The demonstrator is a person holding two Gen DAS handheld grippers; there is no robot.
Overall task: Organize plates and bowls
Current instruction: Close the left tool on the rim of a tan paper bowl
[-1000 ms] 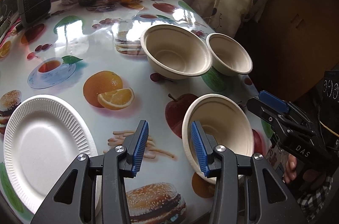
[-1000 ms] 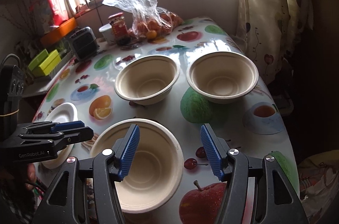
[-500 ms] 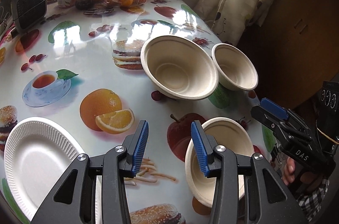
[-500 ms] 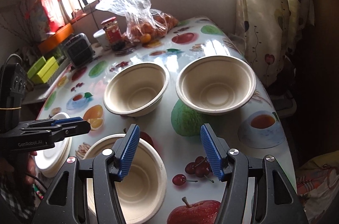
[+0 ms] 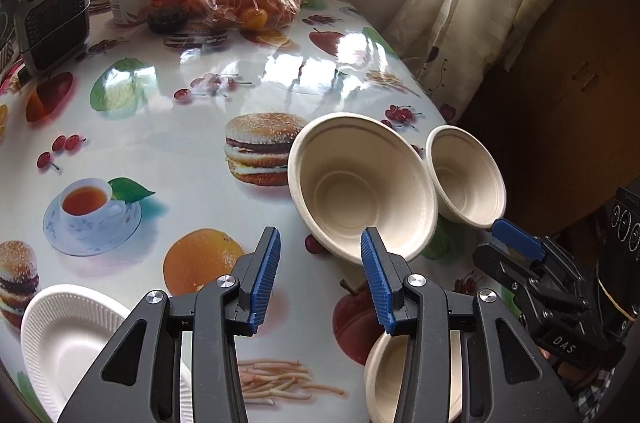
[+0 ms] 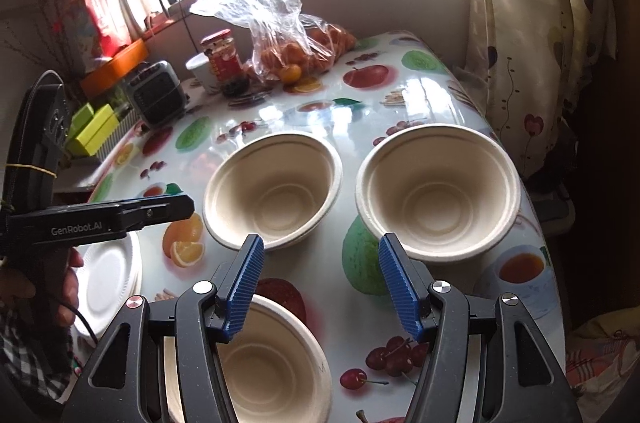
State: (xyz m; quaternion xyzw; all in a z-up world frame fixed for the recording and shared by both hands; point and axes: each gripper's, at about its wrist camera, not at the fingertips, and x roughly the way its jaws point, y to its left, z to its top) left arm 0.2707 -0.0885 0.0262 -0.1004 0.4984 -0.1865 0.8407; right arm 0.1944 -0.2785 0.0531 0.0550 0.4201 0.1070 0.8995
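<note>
Sunlight from the window shines on the table (image 6: pixel 440 95) with its fruit-picture cloth. Three tan bowls sit on it, and white plates (image 6: pixel 108 271) are stacked at my left. Both my tongs are spread wide and hold nothing. I think I am about to pick a bowl to stack. My right tongs (image 6: pixel 320 283) hang over the near bowl (image 6: pixel 276 363), with the middle bowl (image 6: pixel 276 191) and far bowl (image 6: pixel 436 199) ahead. My left tongs (image 5: pixel 318 279) point at the middle bowl's rim. Next I need to lower and pinch a rim.

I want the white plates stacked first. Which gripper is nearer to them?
Left. The left gripper hovers just right of the white plates; the right gripper hangs over the bowls, farther right.
</note>
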